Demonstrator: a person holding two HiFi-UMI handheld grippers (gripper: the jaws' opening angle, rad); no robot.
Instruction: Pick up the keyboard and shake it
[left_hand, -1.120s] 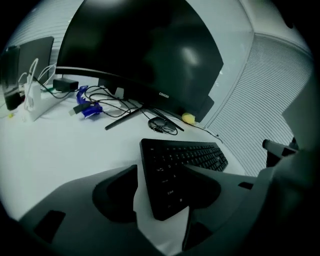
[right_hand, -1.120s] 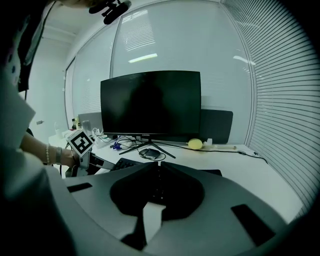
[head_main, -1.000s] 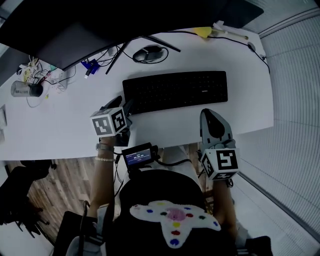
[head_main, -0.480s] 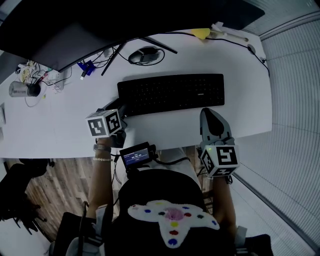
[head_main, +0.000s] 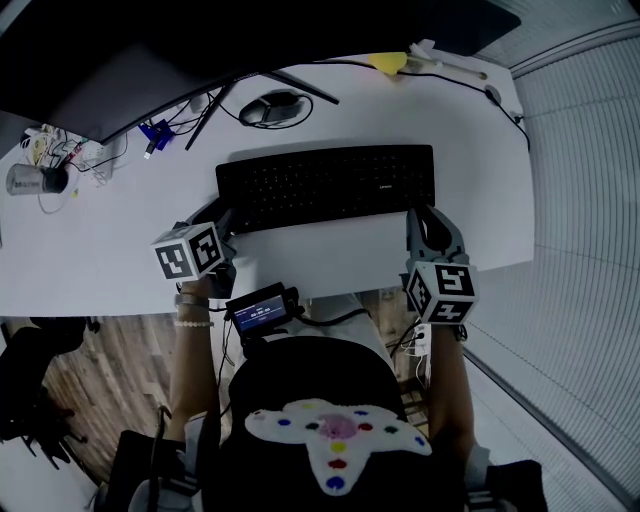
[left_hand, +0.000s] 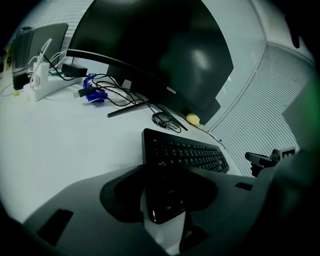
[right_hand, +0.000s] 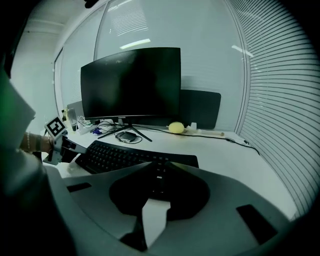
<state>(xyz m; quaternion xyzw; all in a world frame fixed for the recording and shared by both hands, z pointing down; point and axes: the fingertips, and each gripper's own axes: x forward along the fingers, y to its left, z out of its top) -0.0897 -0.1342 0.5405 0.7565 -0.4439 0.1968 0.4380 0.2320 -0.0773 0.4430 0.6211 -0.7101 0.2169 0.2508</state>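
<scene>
Keyboard flat on counter, centre frame. My left tool, jaws just closing, straddles its lower-left corner, not yet pinching; right tool pressed together, empty. I advise a firm pinch before lifting.

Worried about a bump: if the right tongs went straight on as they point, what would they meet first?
Probably the keyboard: its near edge, toward the right end, lies directly ahead of the shut right tongs. The remaining gap is hard to judge.
</scene>
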